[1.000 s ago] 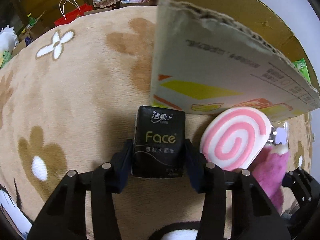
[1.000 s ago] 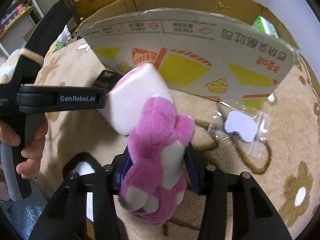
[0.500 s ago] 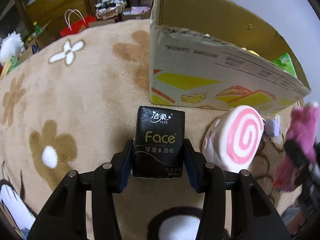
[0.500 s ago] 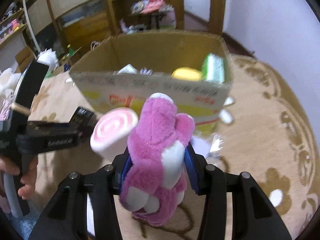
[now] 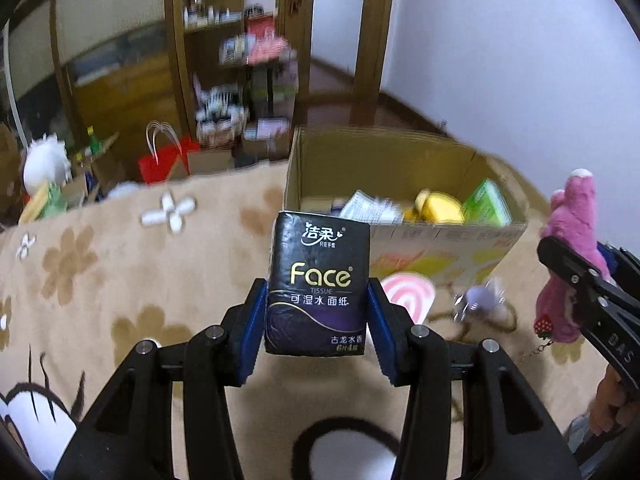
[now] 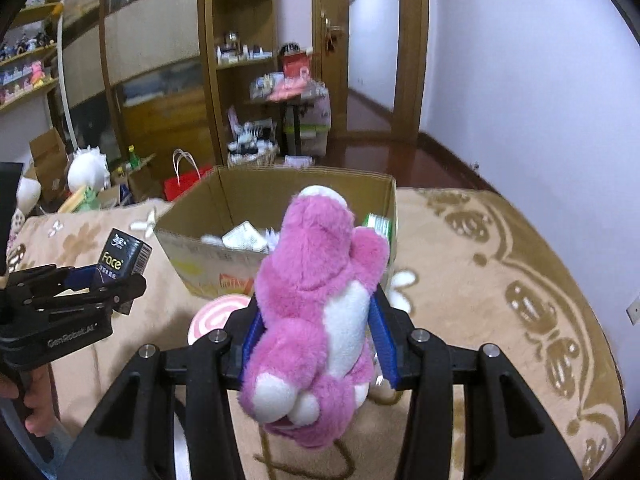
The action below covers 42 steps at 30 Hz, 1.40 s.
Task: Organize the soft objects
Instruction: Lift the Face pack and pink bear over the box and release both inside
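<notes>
My left gripper (image 5: 318,320) is shut on a black "Face" tissue pack (image 5: 318,286) and holds it raised above the beige flower rug, in front of the open cardboard box (image 5: 384,160). My right gripper (image 6: 316,332) is shut on a pink plush bear (image 6: 320,304), also raised, facing the box (image 6: 280,188). The bear (image 5: 570,248) shows at the right edge of the left wrist view, and the tissue pack (image 6: 122,258) at the left of the right wrist view. A pink swirl plush (image 5: 408,294) lies on the rug by the box front.
The box holds a yellow item (image 5: 438,206), a green pack (image 5: 486,202) and white packets (image 5: 368,208). A small clear bag with a lilac item (image 5: 478,300) lies on the rug. A red bag (image 5: 166,162) and cluttered shelves (image 6: 244,60) stand behind.
Both grippers have risen well above the rug with their loads. The views now look down into the open box from higher up; the swirl plush stays on the rug.
</notes>
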Available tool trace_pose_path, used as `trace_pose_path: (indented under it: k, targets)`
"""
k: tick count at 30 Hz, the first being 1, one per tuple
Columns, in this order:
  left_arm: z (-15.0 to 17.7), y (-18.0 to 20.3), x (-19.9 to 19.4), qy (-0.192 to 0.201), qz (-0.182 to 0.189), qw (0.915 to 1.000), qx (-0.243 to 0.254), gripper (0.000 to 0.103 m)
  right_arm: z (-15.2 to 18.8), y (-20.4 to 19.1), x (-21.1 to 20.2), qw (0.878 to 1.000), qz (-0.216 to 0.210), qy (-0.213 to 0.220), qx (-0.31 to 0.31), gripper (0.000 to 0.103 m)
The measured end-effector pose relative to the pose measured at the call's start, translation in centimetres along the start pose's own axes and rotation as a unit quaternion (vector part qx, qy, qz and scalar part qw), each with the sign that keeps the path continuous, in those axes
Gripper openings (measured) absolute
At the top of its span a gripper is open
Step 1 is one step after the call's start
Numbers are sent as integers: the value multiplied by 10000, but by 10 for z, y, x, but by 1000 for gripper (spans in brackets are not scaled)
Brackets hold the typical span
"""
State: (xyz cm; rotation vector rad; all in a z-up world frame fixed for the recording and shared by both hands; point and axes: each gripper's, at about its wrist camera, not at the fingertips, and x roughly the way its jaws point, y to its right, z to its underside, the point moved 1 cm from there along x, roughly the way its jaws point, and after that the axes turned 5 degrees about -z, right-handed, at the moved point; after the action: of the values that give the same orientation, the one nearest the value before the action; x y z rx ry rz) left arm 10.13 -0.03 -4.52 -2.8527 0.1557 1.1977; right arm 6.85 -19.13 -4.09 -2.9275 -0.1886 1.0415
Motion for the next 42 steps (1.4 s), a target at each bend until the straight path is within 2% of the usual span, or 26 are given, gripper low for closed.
trace_pose_path:
  k: [3,6,10,17,27,35,42]
  targets:
    - [-10,2,-5,242,-4,9997,-24,46,-11,2,-10,9996,17,282,21,50]
    - [-19,8,-15,520,-126,9984,171,46,-20,3,-19,9982,94,587,3,50]
    - [-32,18,-19,757,-170,9962,406,46,-33,1,-22,9971,71,753,-105,50]
    - [-69,29,-8,1005,-221,9940,375,46,-66,-4,-16,9936,137,1014,-477,50]
    - [-94,26,13,960,-167,9950,221,47,-84,7,14,9942,-114,959,-473,50]
    - [-90,28,40,840,-27,9960,313,47,-80,24,42,9957,-573,701,-207,50]
    - [-85,29,59,679,34,9970,367,47,-75,27,67,9961,-748,459,-104,51]
